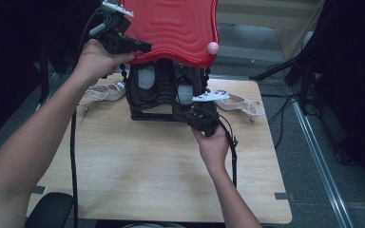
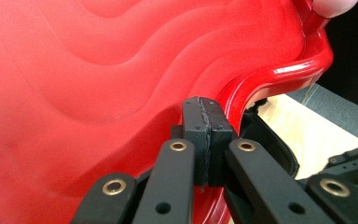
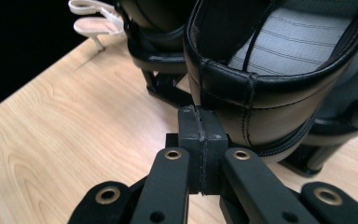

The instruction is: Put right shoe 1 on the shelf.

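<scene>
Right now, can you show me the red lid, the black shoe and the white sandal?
red lid [image 1: 171,28], high view, on its wavy top.
black shoe [image 3: 279,105], right gripper view, on its heel.
white sandal [image 1: 240,102], high view, on the sandal right of the case.

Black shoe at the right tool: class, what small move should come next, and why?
Probably open the right tool and ease it onto the black shoe's heel rim: its jaws are shut, empty, right at the heel, while the left tool props up the red lid.
</scene>
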`<state>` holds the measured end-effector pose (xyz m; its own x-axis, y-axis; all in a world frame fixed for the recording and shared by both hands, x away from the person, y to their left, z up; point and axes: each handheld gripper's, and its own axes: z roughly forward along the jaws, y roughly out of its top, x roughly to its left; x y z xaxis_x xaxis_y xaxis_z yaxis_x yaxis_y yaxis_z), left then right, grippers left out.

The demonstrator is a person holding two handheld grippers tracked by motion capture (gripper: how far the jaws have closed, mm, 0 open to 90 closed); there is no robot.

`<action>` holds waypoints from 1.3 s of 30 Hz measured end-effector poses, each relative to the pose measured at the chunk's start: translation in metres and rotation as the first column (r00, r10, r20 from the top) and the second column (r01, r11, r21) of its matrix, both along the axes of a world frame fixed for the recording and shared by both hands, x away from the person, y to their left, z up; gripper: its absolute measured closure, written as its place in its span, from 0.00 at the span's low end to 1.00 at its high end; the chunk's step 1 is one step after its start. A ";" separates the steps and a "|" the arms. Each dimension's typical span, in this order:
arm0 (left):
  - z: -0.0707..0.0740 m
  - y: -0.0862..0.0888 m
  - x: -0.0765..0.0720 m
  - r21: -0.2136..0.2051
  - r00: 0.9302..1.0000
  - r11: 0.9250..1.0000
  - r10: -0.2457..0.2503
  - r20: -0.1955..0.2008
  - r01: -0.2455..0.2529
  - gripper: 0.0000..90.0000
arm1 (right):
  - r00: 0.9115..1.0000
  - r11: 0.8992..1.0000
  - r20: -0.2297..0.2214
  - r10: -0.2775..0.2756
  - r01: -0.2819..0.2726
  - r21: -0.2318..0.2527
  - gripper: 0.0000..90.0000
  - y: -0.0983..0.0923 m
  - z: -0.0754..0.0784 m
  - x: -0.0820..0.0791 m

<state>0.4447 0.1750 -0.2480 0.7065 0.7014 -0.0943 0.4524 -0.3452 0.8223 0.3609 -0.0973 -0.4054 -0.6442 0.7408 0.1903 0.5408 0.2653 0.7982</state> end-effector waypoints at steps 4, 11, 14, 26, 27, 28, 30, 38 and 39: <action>0.000 0.000 0.000 0.002 1.000 1.000 -0.003 0.004 0.003 1.00 | 0.999 1.000 0.022 -0.030 0.029 0.004 1.00 0.005 0.002 0.008; 0.000 0.001 0.000 0.003 1.000 1.000 -0.004 0.005 0.004 1.00 | 0.999 0.998 0.008 -0.053 0.053 0.021 1.00 0.009 0.008 0.024; 0.000 0.001 0.000 0.003 1.000 1.000 -0.004 0.005 0.004 1.00 | 0.998 0.998 0.006 -0.066 0.066 0.024 1.00 0.009 0.009 0.030; 0.000 0.001 -0.001 0.005 1.000 1.000 -0.001 0.012 0.001 1.00 | 0.991 0.990 -0.007 -0.136 0.135 -0.029 1.00 0.008 0.009 0.050; 0.000 0.000 -0.001 0.002 1.000 1.000 0.002 0.009 -0.002 1.00 | 0.992 0.992 -0.021 -0.125 0.125 -0.023 1.00 0.007 0.006 0.051; -0.001 0.000 -0.002 0.003 1.000 1.000 0.003 0.011 -0.003 1.00 | 0.993 0.993 -0.007 -0.117 0.117 -0.004 1.00 0.004 0.003 0.050; 0.000 0.000 -0.002 0.006 1.000 1.000 0.008 0.008 -0.008 1.00 | 0.993 0.993 -0.001 -0.121 0.121 0.011 1.00 0.001 0.002 0.047; 0.004 0.001 -0.006 0.019 0.999 0.999 0.029 0.014 -0.029 0.98 | 0.996 0.995 0.015 -0.084 0.084 0.049 0.94 -0.013 0.004 0.029; 0.006 0.004 -0.007 -0.007 1.000 1.000 0.016 0.017 -0.016 0.94 | 0.997 0.996 0.016 -0.078 0.077 0.053 0.92 -0.013 0.004 0.028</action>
